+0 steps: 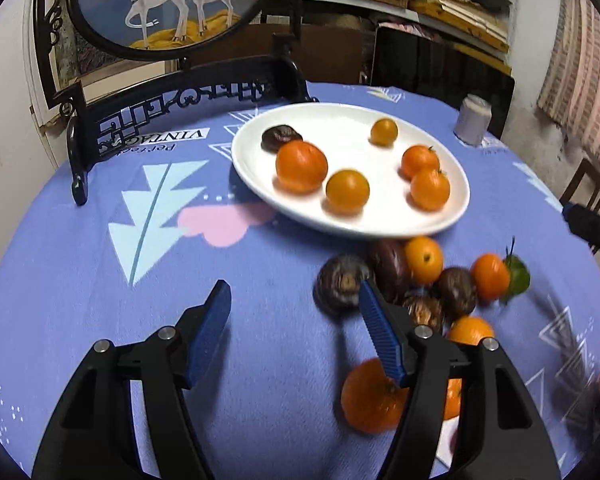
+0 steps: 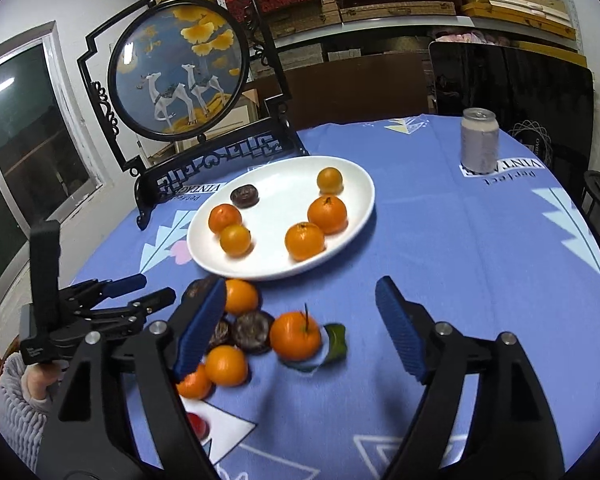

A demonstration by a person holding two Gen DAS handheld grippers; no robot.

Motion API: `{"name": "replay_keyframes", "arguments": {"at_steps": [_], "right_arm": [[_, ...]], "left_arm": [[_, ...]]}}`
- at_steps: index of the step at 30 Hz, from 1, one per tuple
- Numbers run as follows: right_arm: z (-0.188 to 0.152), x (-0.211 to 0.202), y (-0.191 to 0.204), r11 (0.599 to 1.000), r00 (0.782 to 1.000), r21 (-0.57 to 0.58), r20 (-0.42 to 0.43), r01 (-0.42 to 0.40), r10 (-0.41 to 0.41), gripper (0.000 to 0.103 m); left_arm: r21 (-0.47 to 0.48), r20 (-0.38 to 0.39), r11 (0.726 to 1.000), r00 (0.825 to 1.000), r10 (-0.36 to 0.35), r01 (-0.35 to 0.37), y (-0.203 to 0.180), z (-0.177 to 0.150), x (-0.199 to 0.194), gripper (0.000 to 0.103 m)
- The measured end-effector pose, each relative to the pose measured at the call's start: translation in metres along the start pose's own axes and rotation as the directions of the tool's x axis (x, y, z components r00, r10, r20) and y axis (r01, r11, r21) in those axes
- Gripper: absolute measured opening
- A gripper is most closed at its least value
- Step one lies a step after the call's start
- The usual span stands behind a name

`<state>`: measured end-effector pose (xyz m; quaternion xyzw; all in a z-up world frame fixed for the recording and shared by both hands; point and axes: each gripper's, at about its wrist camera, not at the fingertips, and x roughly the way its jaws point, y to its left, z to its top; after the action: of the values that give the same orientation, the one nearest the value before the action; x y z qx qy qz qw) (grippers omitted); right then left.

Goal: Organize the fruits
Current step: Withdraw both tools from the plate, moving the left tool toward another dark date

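Both grippers hang over the blue cloth with fingers spread and nothing between them.

The left gripper (image 1: 294, 312) holds bare tablecloth (image 1: 100, 280) between its blue pads; the loose pile of fruit (image 1: 420, 276) lies just past its right finger, a dark wrinkled fruit (image 1: 340, 286) touching that fingertip in the left wrist view, a large orange (image 1: 370, 398) partly hidden behind the same finger; the white plate (image 1: 380, 224) sits beyond the fingertips, carrying five orange fruits and one dark one; the right gripper (image 2: 300, 320) opens wide over the stemmed orange (image 2: 296, 336) with its green leaf (image 2: 336, 342), which lies between the fingers, nearer the left one; the rest of the pile crowds around that left finger; a grey can (image 2: 479, 141) stands far beyond the right finger; the deer screen (image 2: 180, 72) stands behind the plate.
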<state>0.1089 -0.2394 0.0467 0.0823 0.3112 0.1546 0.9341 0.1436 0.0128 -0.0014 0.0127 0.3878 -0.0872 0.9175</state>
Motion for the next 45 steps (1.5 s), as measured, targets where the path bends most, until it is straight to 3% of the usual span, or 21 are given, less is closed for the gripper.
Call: {"name": "replay_keyframes", "arguments": {"at_steps": [4,10,17,20,24,27,29,33,39,43,45], "right_arm": [[0.001,0.002,-0.006,1.000,1.000,0.014,-0.007,-0.015,0.015,0.079],[0.003,0.003,-0.016,0.998,0.999,0.060,-0.020,-0.033,0.034,0.081],[0.003,0.002,-0.014,0.998,0.999,0.056,-0.023,-0.043,0.044,0.083],[0.003,0.002,-0.014,0.998,0.999,0.055,-0.021,-0.044,0.045,0.083],[0.003,0.003,-0.014,0.997,0.998,0.060,-0.031,-0.045,0.046,0.083],[0.002,0.003,-0.013,0.998,0.998,0.054,-0.035,-0.043,0.045,0.083],[0.001,0.003,-0.012,0.998,0.998,0.050,-0.034,-0.043,0.045,0.083],[0.001,0.004,-0.012,0.998,0.998,0.051,-0.037,-0.040,0.042,0.083],[0.000,0.005,-0.010,0.998,0.998,0.042,-0.043,-0.043,0.045,0.083],[0.001,0.004,-0.012,0.998,0.998,0.051,-0.041,-0.042,0.045,0.083],[0.001,0.003,-0.013,0.997,0.998,0.056,-0.036,-0.044,0.046,0.083]], "left_arm": [[-0.005,-0.015,0.999,0.999,-0.049,0.049,0.003,0.000,0.006,0.067],[0.040,-0.060,0.997,0.996,-0.066,0.068,-0.009,-0.001,0.021,0.067],[0.077,-0.064,0.997,0.998,-0.012,0.017,-0.016,0.005,0.034,0.070],[0.083,-0.052,0.995,0.997,0.061,-0.056,-0.008,0.003,0.030,0.070],[-0.016,-0.052,0.995,0.994,0.095,-0.096,0.026,-0.002,0.019,0.070],[-0.052,-0.031,0.998,0.998,0.046,-0.048,0.031,0.001,0.015,0.070],[-0.009,-0.027,0.999,0.999,0.031,-0.031,0.020,0.001,0.015,0.070],[0.072,-0.028,0.994,0.996,0.087,-0.085,0.002,0.001,0.025,0.070],[0.042,-0.043,0.995,0.995,0.093,-0.091,0.006,0.009,0.039,0.070],[0.041,-0.034,0.986,0.986,0.161,-0.159,0.017,0.004,0.030,0.070],[-0.003,-0.043,0.990,0.989,0.139,-0.139,0.028,0.001,0.024,0.070]]}}
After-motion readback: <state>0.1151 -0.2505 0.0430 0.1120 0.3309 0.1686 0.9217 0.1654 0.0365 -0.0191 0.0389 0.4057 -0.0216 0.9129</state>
